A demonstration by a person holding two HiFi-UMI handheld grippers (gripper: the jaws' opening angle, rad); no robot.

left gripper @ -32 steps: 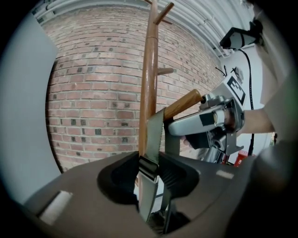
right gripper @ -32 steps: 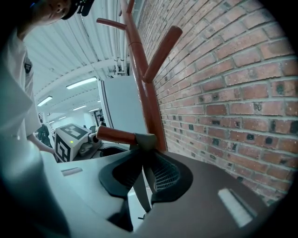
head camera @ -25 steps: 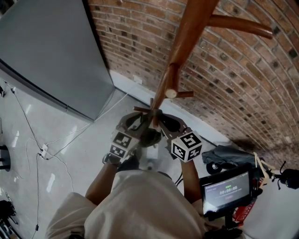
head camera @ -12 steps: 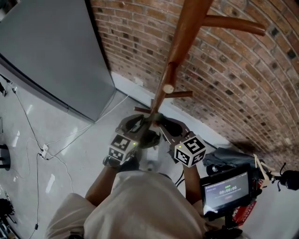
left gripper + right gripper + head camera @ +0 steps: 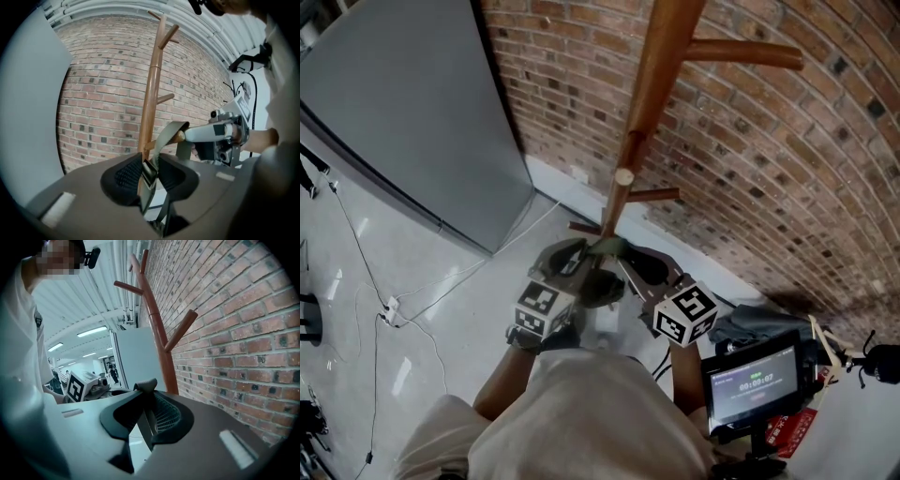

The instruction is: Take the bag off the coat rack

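A wooden coat rack (image 5: 652,103) stands against the brick wall, with short pegs low on its pole. A grey-green bag strap (image 5: 607,246) loops over a low peg (image 5: 164,141), and the dark bag (image 5: 600,286) hangs below between my hands. My left gripper (image 5: 572,255) (image 5: 150,173) has just been closing; the strap and its buckle (image 5: 149,169) sit pinched between its pads. My right gripper (image 5: 642,264) (image 5: 145,416) is shut on the same strap (image 5: 146,385) from the other side of the pole.
A grey cabinet (image 5: 394,112) stands left of the rack. Cables (image 5: 389,305) trail over the pale floor. At the lower right are a small screen on a stand (image 5: 755,380) and a dark bundle (image 5: 759,309) by the wall (image 5: 787,169).
Both grippers have risen a little along the pole, carrying the strap with them. The left jaws have narrowed onto the strap.
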